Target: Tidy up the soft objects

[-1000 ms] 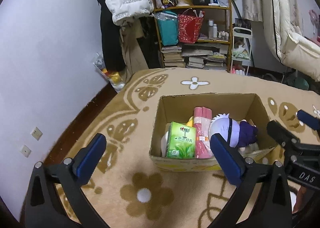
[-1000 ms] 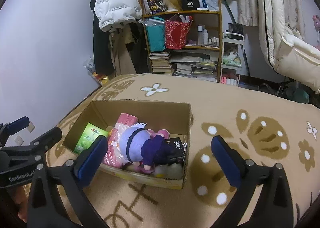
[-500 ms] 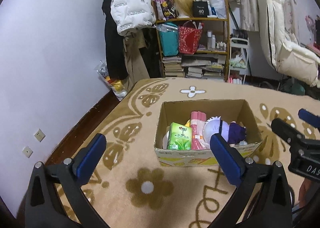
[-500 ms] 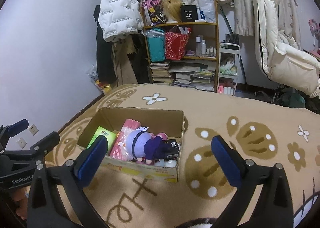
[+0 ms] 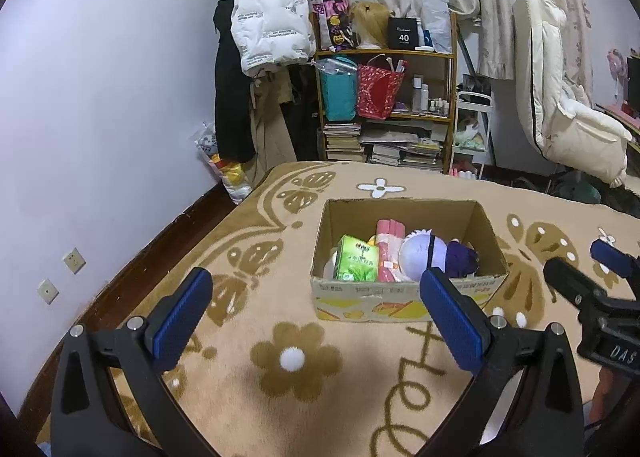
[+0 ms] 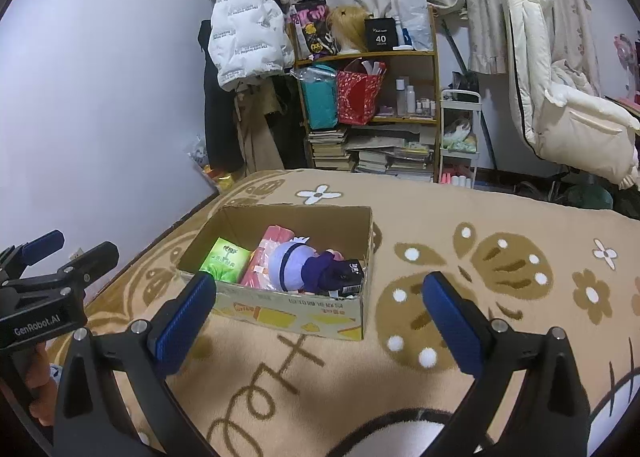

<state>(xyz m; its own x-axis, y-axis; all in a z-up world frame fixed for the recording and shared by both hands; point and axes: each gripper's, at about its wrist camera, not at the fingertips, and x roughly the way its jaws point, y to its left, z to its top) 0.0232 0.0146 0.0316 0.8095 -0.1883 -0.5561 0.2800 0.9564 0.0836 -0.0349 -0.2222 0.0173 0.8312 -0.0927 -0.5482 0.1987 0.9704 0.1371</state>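
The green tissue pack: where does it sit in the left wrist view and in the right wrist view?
Left wrist view: green tissue pack stands in the cardboard box's near-left corner, just left of picture centre.
Right wrist view: it lies at the box's left end, left of centre, above the left blue pad.
Shared landmark: the pink pack right beside it, between it and the purple plush doll.

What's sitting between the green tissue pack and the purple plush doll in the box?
A pink wrapped pack stands between the green tissue pack and the purple plush doll, touching both inside the cardboard box; the left wrist view shows it best.
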